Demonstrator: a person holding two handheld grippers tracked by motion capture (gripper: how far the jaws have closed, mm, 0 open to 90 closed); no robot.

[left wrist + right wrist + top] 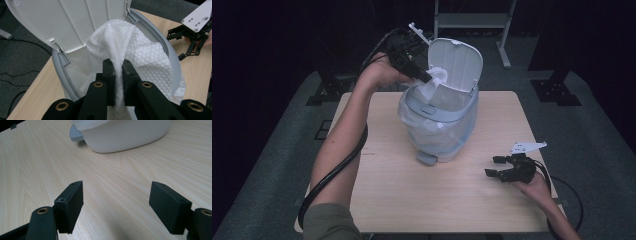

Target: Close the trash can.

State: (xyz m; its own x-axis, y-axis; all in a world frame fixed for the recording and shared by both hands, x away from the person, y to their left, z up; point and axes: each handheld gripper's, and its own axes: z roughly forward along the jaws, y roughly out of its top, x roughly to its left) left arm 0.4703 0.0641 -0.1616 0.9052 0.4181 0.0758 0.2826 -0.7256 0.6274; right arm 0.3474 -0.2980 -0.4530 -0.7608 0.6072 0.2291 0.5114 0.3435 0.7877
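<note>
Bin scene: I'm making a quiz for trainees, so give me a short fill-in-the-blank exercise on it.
1. The bin has its lid ____.
2. The left tongs are shut on a white ____.
3. The right tongs rest over the table with jaws ____.

Missing words: open; paper towel; open
</note>
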